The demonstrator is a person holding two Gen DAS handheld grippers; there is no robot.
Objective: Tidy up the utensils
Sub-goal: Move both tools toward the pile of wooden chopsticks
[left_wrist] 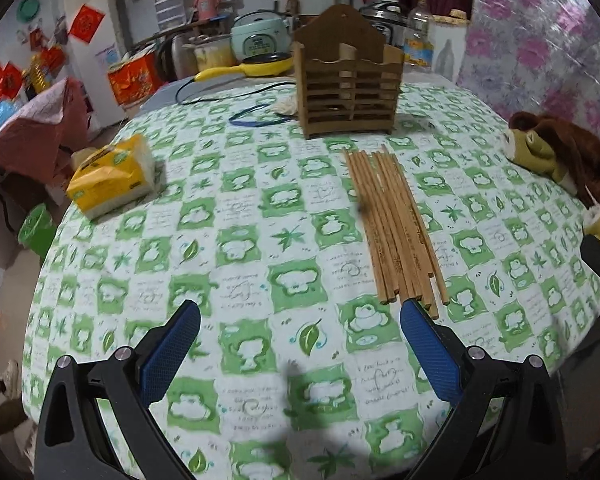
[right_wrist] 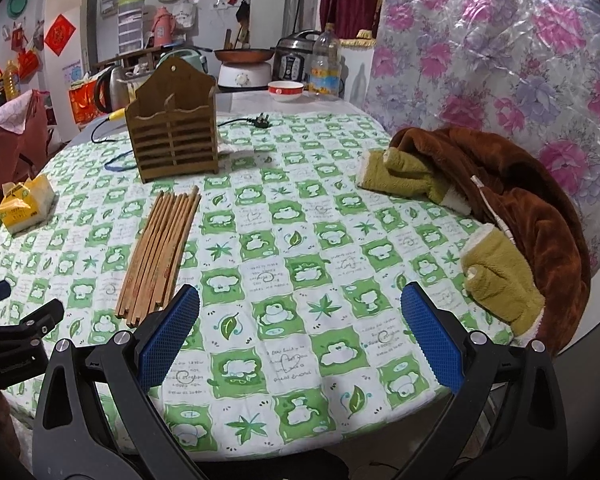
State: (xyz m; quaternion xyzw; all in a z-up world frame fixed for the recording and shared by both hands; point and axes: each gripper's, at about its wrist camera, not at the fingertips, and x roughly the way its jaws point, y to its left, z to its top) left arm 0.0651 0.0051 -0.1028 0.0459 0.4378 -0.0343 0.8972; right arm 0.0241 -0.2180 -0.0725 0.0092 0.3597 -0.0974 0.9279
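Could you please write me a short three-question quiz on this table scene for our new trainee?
1. True or false: the chopsticks already stand in the wooden holder.
2. Which lies nearest the chopsticks' near ends: A) the left gripper B) the tissue pack C) the brown coat?
3. Fill in: both the left gripper and the right gripper are ____ and hold nothing.

Key: 1 false, they lie flat on the tablecloth before the holder; 2 A; 3 open.
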